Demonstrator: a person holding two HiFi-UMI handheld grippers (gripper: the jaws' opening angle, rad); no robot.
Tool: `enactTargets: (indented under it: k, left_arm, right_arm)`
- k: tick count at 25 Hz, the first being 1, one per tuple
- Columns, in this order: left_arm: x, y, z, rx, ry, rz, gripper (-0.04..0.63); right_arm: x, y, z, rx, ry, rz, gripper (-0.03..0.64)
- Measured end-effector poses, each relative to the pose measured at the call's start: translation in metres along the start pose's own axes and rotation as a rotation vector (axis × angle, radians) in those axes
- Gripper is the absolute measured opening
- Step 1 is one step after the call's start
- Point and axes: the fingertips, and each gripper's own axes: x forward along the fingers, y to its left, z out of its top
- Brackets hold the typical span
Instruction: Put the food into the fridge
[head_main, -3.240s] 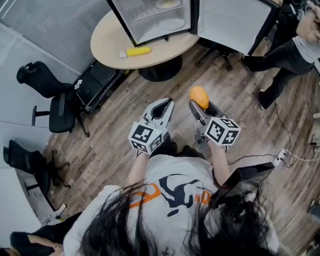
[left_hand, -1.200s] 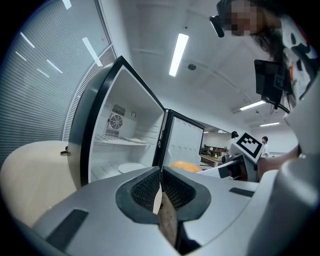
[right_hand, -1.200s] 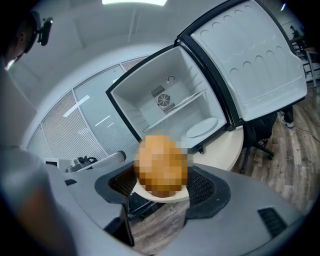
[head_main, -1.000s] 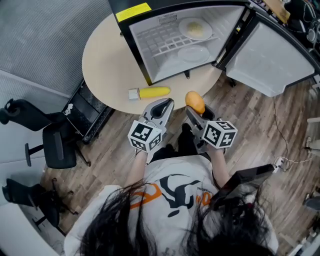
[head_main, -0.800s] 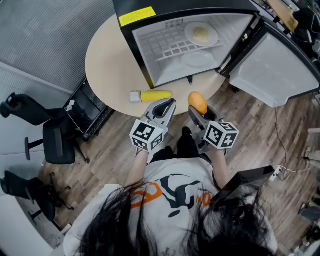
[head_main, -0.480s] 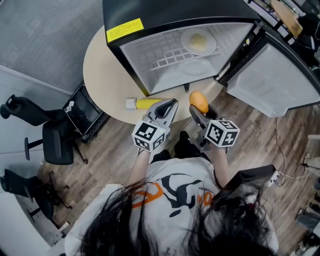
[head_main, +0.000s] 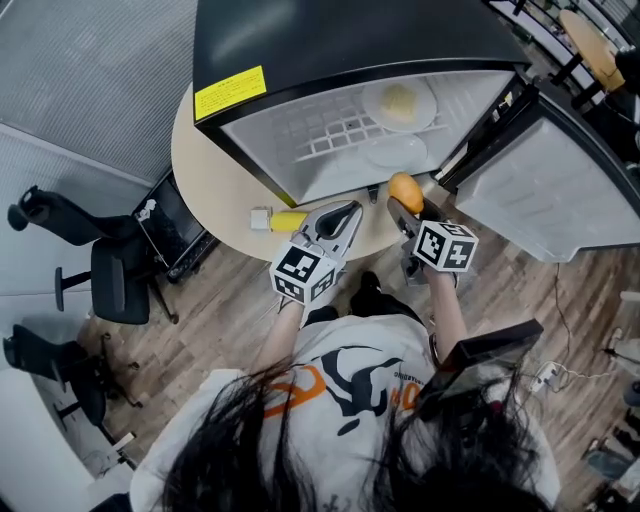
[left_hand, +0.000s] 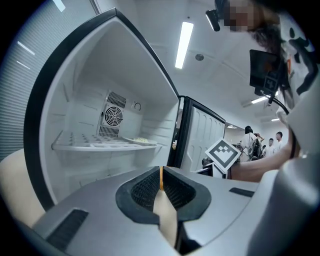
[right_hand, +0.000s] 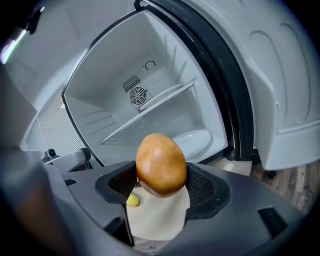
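Orange-brown food (right_hand: 161, 164) sits clamped in your right gripper (head_main: 405, 207), just in front of the open fridge (head_main: 330, 40), over the table (head_main: 205, 160) edge. Your left gripper (left_hand: 160, 176) is closed tight, holding nothing.

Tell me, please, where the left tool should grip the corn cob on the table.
Probably across its yellow middle, from above: the corn cob lies flat on the table, so jaws span its narrow width. The left tool is shut and must open first.
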Motion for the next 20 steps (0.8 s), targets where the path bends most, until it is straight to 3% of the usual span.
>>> enactTargets:
  k: [4, 11, 20]
  left_arm:
    - [0.008, 0.002, -0.001, 0.005, 0.012, 0.006, 0.012]
    - [0.023, 0.009, -0.005, 0.0, 0.034, 0.006, 0.012]
    - [0.027, 0.012, -0.009, -0.007, 0.06, 0.009, 0.012]
  right_arm:
    - [0.022, -0.014, 0.007, -0.026, 0.023, -0.01, 0.305]
    - [0.066, -0.025, 0.026, -0.187, 0.051, -0.031, 0.305]
    - [0.108, -0.034, 0.044, -0.474, 0.084, -0.102, 0.305]
